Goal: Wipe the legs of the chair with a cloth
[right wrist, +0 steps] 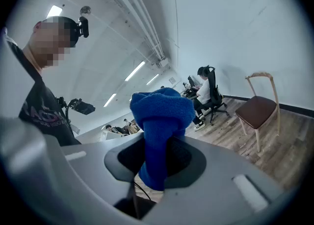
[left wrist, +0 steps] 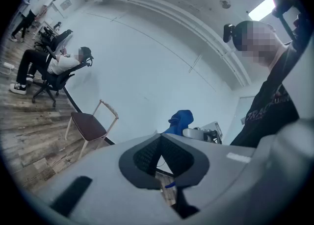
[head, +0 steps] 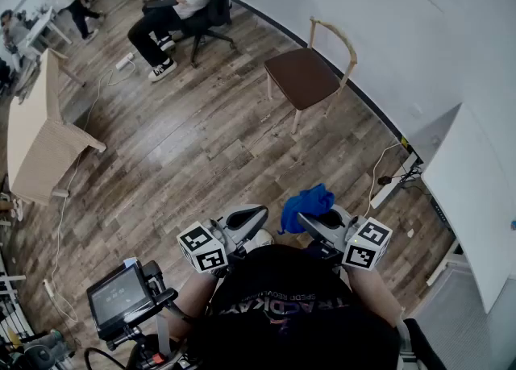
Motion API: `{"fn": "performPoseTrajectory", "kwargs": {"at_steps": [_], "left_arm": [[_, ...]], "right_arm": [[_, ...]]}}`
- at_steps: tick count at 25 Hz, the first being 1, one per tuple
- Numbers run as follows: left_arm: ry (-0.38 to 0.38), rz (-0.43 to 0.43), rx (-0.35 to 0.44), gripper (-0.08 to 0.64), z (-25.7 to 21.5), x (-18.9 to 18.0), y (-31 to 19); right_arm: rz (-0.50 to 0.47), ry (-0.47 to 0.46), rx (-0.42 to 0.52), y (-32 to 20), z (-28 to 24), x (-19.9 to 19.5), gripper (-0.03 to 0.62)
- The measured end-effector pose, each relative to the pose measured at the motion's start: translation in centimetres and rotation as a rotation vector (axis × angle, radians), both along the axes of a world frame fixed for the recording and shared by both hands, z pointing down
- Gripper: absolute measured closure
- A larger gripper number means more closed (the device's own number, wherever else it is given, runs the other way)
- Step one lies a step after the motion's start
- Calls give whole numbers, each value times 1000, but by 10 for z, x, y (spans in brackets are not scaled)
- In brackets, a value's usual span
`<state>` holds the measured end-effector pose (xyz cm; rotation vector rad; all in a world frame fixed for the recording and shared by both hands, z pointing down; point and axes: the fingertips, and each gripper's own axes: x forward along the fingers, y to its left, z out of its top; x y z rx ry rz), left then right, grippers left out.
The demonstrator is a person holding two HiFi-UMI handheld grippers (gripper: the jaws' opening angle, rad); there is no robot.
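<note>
The chair (head: 302,76) has a brown seat and pale wooden legs and stands by the white wall, well ahead of both grippers. It also shows in the left gripper view (left wrist: 88,126) and the right gripper view (right wrist: 257,109). A blue cloth (right wrist: 159,121) is clamped in my right gripper (right wrist: 156,156) and bunches up above its jaws. In the head view the cloth (head: 306,201) sticks out of the right gripper (head: 313,219), close to the person's chest. My left gripper (head: 246,219) is held beside it. Its jaws (left wrist: 159,151) are shut with nothing between them.
A person sits on a black office chair (head: 189,2) at the far left. A pale wooden table (head: 36,130) stands to the left. A white cabinet (head: 476,191) and a power strip with cables (head: 395,179) lie to the right. Wooden floor lies between me and the chair.
</note>
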<state>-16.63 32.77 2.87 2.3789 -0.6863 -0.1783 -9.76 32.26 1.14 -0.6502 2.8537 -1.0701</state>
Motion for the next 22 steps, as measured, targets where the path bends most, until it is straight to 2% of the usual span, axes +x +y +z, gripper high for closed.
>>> {"fn": "performPoseTrajectory", "kwargs": {"at_steps": [8, 16, 22], "left_arm": [[4, 14, 0, 561, 3, 8, -2], [18, 14, -3, 561, 3, -1, -5], [32, 8, -8, 561, 6, -3, -4]], "right_arm": [[15, 2, 1, 0, 3, 7, 499], [19, -29, 3, -5, -5, -1, 494], [16, -5, 16, -6, -5, -3, 495]]}}
